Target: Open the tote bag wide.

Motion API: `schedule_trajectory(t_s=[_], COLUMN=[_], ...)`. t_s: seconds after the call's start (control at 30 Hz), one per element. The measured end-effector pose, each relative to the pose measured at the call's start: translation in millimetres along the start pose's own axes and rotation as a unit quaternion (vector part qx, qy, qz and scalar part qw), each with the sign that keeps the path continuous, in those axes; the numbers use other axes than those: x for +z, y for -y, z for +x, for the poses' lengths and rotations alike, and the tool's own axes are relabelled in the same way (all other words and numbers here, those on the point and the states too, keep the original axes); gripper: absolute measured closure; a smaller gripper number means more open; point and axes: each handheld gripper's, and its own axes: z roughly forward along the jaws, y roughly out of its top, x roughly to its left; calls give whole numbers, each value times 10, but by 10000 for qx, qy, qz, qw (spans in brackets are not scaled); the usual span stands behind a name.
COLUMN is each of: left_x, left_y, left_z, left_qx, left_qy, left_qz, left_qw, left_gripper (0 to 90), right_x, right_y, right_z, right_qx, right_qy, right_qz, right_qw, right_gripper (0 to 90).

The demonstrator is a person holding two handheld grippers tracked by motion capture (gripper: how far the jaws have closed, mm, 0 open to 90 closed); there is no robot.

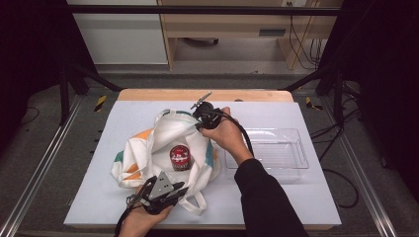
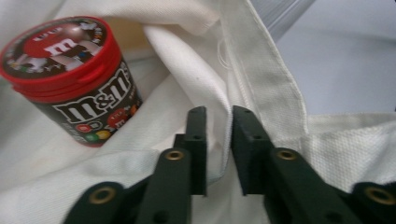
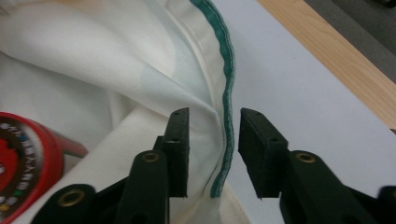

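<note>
Lab room with a grey floor, black frame rails at both sides and pale cabinets at the top of the high view. A wooden desk [image 1: 148, 95] under a light blue-grey mat [image 1: 276, 197] fills the middle.

A white canvas tote bag with orange and teal patches [image 1: 158, 143] lies open centre-left on the mat. Inside its mouth stands a red-lidded dark brown M&M's candy tub [image 1: 180, 158], at about the centre of the high view. In the left gripper view the tub [image 2: 70, 74] sits upper left, tilted, resting against bag cloth. In the right gripper view its red lid [image 3: 23, 158] shows at the lower left edge.

The left tool [image 1: 165, 193] is at the lower centre-left of the high view, at the bag's near rim. Its jaws are parted, with a white seamed edge of the bag [image 2: 229, 116] between them; released, pads not pressing.

The right tool [image 1: 202, 116] is at the bag's far rim, upper centre. Its jaws stand apart around the teal-trimmed rim [image 3: 226, 116]; the cloth lies against the left pad, the right pad is clear. Released.

A clear rectangular plastic tray [image 1: 291, 133] sits right of the bag, on the mat.
</note>
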Motion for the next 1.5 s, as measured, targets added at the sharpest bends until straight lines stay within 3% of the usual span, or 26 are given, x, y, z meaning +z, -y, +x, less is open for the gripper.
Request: schedule_trajectory(t_s=[0.03,0.07,0.27,0.3,0.33,0.37,0.4,0.43,0.53,0.57,0.6,0.63,0.8,0.9,1.03,1.2,1.37,1.4,1.47,1.5], left_x=[-43,-43,-261,-309,-406,-406,-510,-510,-640,-640,-669,-671,-585,-471,-328,-241,-239,-247,-260,-265], left_y=[-17,-17,-125,-151,-217,-217,-297,-297,-437,-437,-494,-512,-532,-523,-491,-418,-327,-301,-244,-227], left_z=[23,23,132,167,251,251,353,353,598,598,741,800,1029,1086,1114,1198,1267,1278,1300,1305], left_qx=[-17,-17,-121,-150,-131,-131,-103,-103,-28,-28,-16,-9,-145,-119,-138,-178,-277,-291,-428,-470], left_qy=[-31,-31,-246,-296,-465,-465,-660,-660,-1061,-1061,-1235,-1299,-1432,-1440,-1448,-1697,-1678,-1659,-1646,-1625], left_qz=[-51,-51,-306,-359,-392,-392,-446,-446,-465,-465,-373,-347,-205,-102,22,280,391,414,435,449], left_qw=[10000,10000,9992,9988,9981,9981,9968,9968,9933,9933,9916,9909,9894,9895,9894,9849,9847,9848,9845,9846], left_gripper=[690,674,599,599,581,575,567,556,510,504,493,482,430,411,374,384,522,587,606,675], right_x=[-101,-101,-573,-573,-704,-704,-822,-822,-973,-973,-1006,-1020,-1047,-1017,-944,-887,-895,-896,-898,-899], right_y=[2,2,98,98,166,166,251,251,451,451,540,578,723,765,819,907,1020,1046,1075,1144], right_z=[23,23,172,172,237,237,309,309,484,484,565,602,740,813,906,945,1000,1004,1007,1015], right_qx=[0,0,40,40,57,57,78,78,89,89,101,129,345,489,501,593,587,574,595,683], right_qy=[-17,-17,-106,-106,-150,-150,-172,-172,-255,-255,-225,-218,-140,-125,-57,9,-14,-4,14,11], right_qz=[-119,-119,-594,-594,-680,-680,-808,-808,-895,-895,-896,-918,-1005,-1056,-973,-803,-783,-764,-736,-745], right_qw=[9999,9999,9982,9982,9976,9976,9966,9966,9956,9956,9957,9955,9942,9931,9940,9950,9952,9954,9955,9949], right_gripper=[582,582,547,547,550,550,553,553,545,545,532,530,505,490,480,488,545,561,567,597])
